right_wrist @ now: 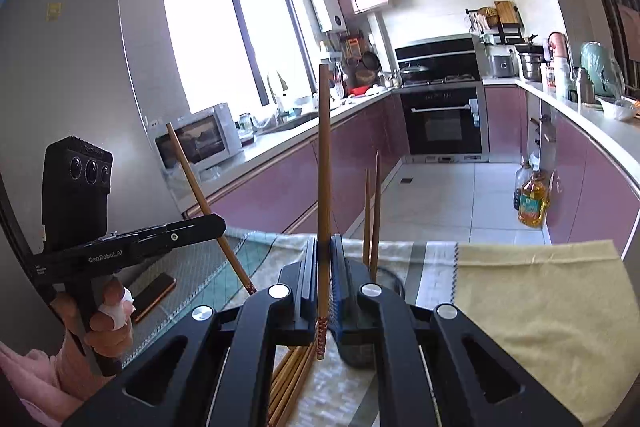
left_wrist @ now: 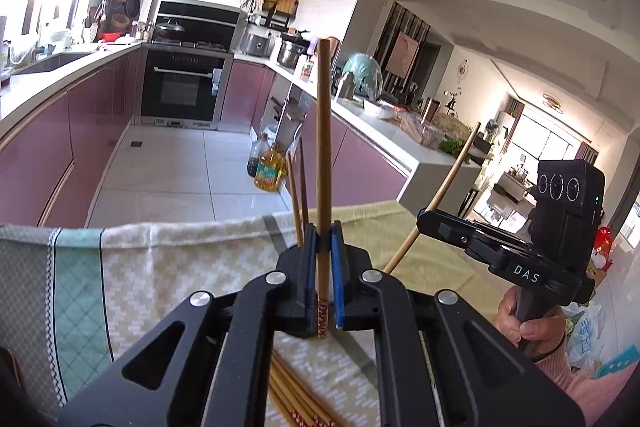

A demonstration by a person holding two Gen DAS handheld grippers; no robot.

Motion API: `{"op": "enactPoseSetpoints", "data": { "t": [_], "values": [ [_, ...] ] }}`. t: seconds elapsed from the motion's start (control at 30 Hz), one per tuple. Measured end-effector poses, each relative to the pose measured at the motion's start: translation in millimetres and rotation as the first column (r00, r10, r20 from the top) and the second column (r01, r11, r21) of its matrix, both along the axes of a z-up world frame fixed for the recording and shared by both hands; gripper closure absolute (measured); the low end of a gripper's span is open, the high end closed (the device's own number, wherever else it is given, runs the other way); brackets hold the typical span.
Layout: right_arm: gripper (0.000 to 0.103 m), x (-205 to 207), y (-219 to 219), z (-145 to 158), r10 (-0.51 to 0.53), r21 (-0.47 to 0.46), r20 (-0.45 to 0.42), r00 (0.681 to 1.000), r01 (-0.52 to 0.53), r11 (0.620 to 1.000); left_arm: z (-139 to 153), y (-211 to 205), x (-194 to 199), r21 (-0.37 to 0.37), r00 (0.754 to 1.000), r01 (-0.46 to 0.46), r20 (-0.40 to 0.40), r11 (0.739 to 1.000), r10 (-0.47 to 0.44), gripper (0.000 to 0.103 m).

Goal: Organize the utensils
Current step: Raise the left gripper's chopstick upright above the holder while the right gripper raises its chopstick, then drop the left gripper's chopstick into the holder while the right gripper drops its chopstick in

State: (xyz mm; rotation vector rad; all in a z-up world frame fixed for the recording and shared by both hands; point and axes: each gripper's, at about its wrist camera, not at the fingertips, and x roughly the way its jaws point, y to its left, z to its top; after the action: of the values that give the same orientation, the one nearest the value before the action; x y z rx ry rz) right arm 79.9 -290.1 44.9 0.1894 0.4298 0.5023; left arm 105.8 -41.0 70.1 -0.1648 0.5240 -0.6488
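Each gripper is clamping one bamboo chopstick, long axis running upright along the fingers: the left gripper [left_wrist: 322, 247] is holding the left chopstick [left_wrist: 322, 147], the right gripper [right_wrist: 323, 259] the right chopstick [right_wrist: 323, 163]. Loose chopsticks [right_wrist: 292, 375] are lying on the table cloth [right_wrist: 520, 291] just below both; two more [right_wrist: 372, 211] are standing beyond the right gripper, which is nearer to them

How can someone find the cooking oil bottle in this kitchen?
Start at the black oven, then follow the pink cabinets along the right. On the floor at their foot stands the oil bottle: clear, with yellow oil, while the bottle beside it looks darker.
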Motion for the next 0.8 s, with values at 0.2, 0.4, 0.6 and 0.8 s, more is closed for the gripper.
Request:
{"op": "enactPoseSetpoints", "data": {
  "t": [0.2, 0.4, 0.6, 0.8],
  "values": [
    [0.097, 19, -10, 11, -0.029, 0.016, 0.026, 0.999, 0.029, 0.999, 20, -13, 12, 0.009, 0.999, -0.018, 0.049, 1.0, 0.018, 0.095],
    [0.097, 38, -3, 0, -0.027, -0.021, -0.017, 0.999, 0.027, 0.999, 15, -32, 23, 0.072, 0.999, -0.028, 0.048, 0.997, 0.024, 0.095],
    [0.097, 54, 7, -22, -0.007, -0.087, -0.113, 0.994, -0.003, 0.996, -16, -52, 31, 0.172, 0.999, 0.023, -0.027, 0.985, -0.019, 0.095],
    [0.097, 67, 18, -40, 0.006, -0.144, -0.206, 0.979, -0.036, 0.989, -42, -60, 44, 0.234, 0.994, 0.067, -0.104, 0.97, -0.044, 0.095]
  ]
}}
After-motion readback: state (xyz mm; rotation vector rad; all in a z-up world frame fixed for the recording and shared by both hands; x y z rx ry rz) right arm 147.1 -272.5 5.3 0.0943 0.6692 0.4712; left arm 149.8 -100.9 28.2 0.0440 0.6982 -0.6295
